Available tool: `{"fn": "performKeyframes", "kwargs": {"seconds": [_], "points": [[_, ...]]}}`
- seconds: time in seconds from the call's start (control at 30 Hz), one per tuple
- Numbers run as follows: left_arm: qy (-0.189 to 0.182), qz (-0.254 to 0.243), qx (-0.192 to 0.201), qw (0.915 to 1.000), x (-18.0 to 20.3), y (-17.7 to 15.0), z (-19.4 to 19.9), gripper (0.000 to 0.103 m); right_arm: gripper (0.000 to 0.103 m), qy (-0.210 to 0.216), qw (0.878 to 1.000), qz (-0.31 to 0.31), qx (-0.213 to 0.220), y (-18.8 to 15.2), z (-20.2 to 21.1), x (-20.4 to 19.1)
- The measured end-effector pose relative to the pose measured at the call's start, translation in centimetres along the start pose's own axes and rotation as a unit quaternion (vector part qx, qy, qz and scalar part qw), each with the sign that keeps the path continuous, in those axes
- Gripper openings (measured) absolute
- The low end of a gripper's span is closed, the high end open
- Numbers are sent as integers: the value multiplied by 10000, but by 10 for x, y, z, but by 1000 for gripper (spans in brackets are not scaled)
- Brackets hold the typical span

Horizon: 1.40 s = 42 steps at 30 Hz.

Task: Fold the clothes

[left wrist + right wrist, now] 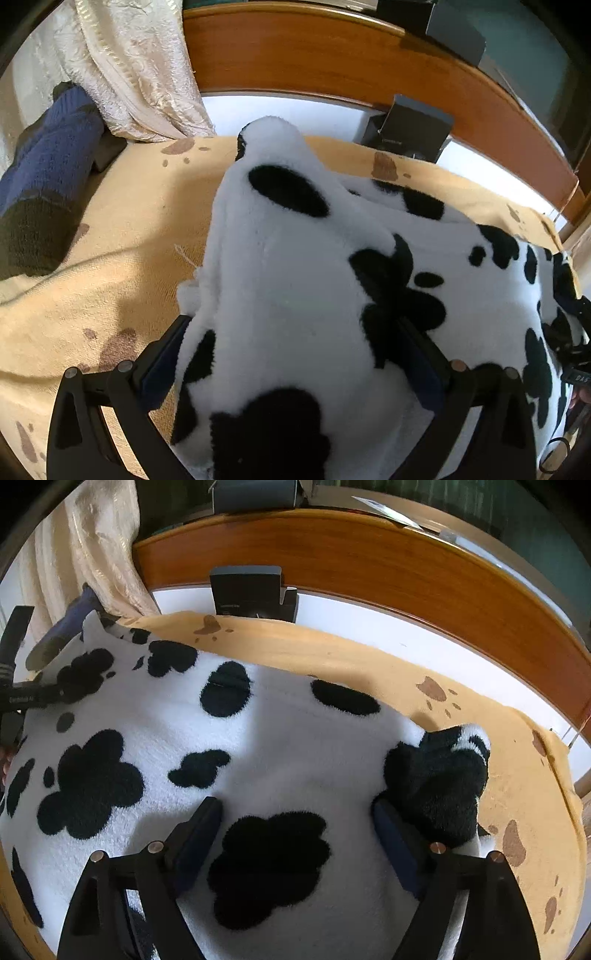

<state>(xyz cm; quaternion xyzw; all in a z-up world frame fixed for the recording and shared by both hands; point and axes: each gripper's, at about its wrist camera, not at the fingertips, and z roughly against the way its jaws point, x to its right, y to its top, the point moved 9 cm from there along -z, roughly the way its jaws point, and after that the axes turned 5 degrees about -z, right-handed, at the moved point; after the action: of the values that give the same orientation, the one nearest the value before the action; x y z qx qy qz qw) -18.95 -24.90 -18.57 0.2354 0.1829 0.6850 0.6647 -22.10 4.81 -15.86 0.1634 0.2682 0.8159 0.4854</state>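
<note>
Two views show one fleece (295,295), white with black spots, lying on a tan blanket (122,236) spread over a bed.

In the left wrist view, the left gripper (295,343) stands with its fingers (166,354) wide apart. A thick, raised fold of the fleece fills the gap between them and looks to touch both pads; I cannot tell whether they press on it. The rest of the fleece spreads to the right of this fold. Left of the fleece lies a blue knit (48,184), and beyond that hangs a cream curtain (140,66). Behind the fleece runs a wooden headboard (332,55), with a dark box (410,129) below it.

In the right wrist view, the right gripper (297,834) hovers over the flat fleece (221,738) with fingers (195,834) wide, holding nothing. A bunched black cuff (439,775) of the fleece sits just beside the right finger. The blanket (517,775) shows right of the fleece.
</note>
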Motion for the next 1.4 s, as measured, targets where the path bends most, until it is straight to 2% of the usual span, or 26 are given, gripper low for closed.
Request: {"fn": "performKeyframes", "kwargs": {"seconds": [0.13, 0.2, 0.3, 0.37, 0.5, 0.53, 0.63, 0.9, 0.97, 1.07, 1.2, 1.33, 1.4], "points": [[167, 31, -40, 9998, 3, 5, 18, 103, 85, -33, 9999, -90, -78, -2, 2, 1], [290, -215, 151, 9992, 12, 15, 34, 103, 85, -164, 9994, -300, -12, 5, 14, 5], [516, -738, 322, 9954, 32, 32, 46, 103, 85, -334, 9978, -435, 375, 28, 35, 8], [688, -962, 164, 9928, 40, 40, 34, 103, 85, -495, 9970, -483, 360, 39, 30, 11], [1067, -961, -357, 9890, 28, 40, -8, 103, 85, -715, 9957, -583, -96, 40, -9, 22], [926, -818, -425, 9914, 23, 37, -16, 103, 85, -851, 9946, -553, -230, 36, -22, 27], [256, -211, -486, 9983, 11, 30, -25, 103, 87, -628, 9947, -741, -347, 26, -39, 35], [90, -141, -419, 9990, 9, 30, -19, 103, 89, -646, 9953, -687, -237, 22, -39, 34], [-26, 84, -302, 9995, 7, 28, -4, 103, 89, -604, 9956, -705, -150, 22, -35, 34], [-367, 348, -19, 9987, 9, 21, 33, 103, 89, -309, 9957, -867, 128, 25, -23, 36], [-299, 162, 327, 9989, 13, 2, 82, 103, 89, -210, 9912, -1059, 765, 31, 21, 42], [-370, -113, 332, 9987, 26, -36, 101, 103, 89, -296, 9927, -728, 914, 16, 58, 26], [-259, -302, 359, 9986, 37, -55, 106, 103, 89, -351, 9936, -555, 920, -1, 72, 17]]}}
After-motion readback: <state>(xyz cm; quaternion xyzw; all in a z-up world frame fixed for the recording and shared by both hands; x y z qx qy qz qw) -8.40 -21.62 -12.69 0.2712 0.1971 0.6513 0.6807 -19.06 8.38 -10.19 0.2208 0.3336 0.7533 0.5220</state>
